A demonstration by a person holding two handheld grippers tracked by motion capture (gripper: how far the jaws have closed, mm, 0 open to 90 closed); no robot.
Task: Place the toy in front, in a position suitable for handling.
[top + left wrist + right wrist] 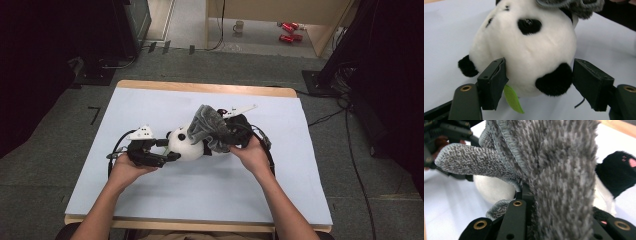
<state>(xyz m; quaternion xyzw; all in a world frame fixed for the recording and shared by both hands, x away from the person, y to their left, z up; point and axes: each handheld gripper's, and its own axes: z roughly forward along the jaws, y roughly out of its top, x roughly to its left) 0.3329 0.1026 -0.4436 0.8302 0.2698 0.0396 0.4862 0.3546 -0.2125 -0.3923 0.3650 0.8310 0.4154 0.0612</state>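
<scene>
A black-and-white panda plush [184,144] lies mid-table on the pale mat [150,107]. A grey fluffy cloth [210,127] is draped over its far end. My left gripper [171,150] comes from the left, its jaws spread wide around the panda's head [529,50]. The left pad [497,75] brushes the fur and the right pad [586,80] stands beside a black ear without pressing. A green leaf tag [512,100] hangs under the head. My right gripper [227,135] is shut on the grey cloth [559,170], which rises from its jaws [529,192]; the panda's white body [491,187] and a black paw [616,172] lie behind it.
The mat covers a wooden table [200,87] standing on grey carpet. Cables [345,130] run along the floor at the right, dark equipment stands at both sides, and a mug [238,26] and red cans [289,31] lie on the floor far behind.
</scene>
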